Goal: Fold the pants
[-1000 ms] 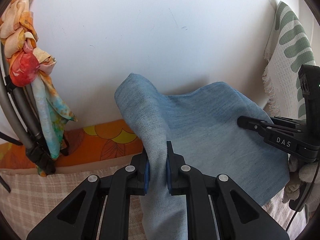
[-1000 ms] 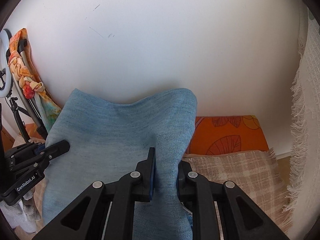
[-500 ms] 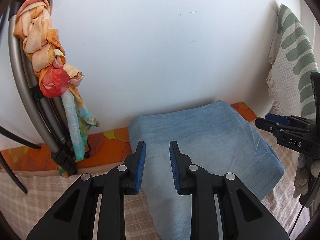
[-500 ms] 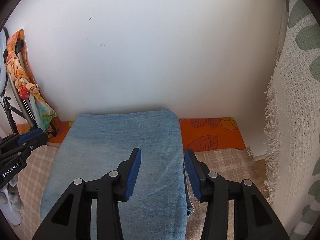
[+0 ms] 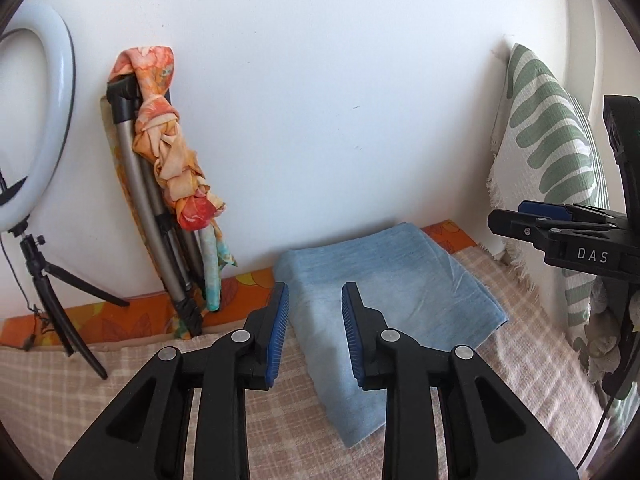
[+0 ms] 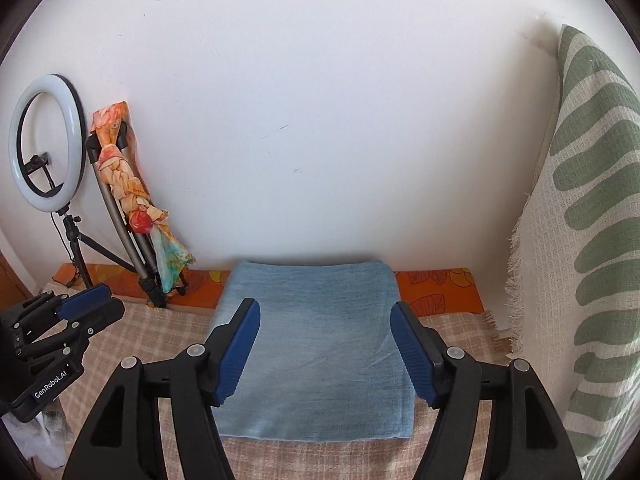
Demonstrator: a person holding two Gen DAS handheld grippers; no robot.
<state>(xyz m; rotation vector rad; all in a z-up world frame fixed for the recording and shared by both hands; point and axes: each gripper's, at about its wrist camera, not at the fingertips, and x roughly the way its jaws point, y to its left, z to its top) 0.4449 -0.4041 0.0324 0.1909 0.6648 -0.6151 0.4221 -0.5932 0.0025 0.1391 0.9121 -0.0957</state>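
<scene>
Two grippers hover with nothing between their blue pads above a folded pair of light-blue pants (image 6: 316,344), which lies flat on a beige checked cloth (image 6: 168,332) ahead of them, its far edge against a white wall (image 6: 320,120). The right gripper (image 6: 325,350) has its fingers spread wide, the folded denim showing between and below them without touching either pad. The left gripper (image 5: 314,332) has its fingers parted more narrowly, and a lower corner of the pants (image 5: 384,292) shows in the gap beneath them; from this view the garment stretches ahead and to the right of the tool. Each gripper shows at the edge of the other's camera: the left gripper off to the left in the right wrist view, the right gripper (image 5: 532,220) off to the right in the left wrist view, where its state cannot be read. An orange leaf-patterned strip (image 6: 436,284) runs along the foot of the wall beyond the pants. Far to the left of the left gripper, a ring light (image 5: 36,120) on a small tripod stands beside a folded stand (image 5: 160,216) wrapped in a knotted orange scarf (image 5: 176,160). A white throw with green stripes (image 6: 584,240) hangs to the right of the right gripper.
</scene>
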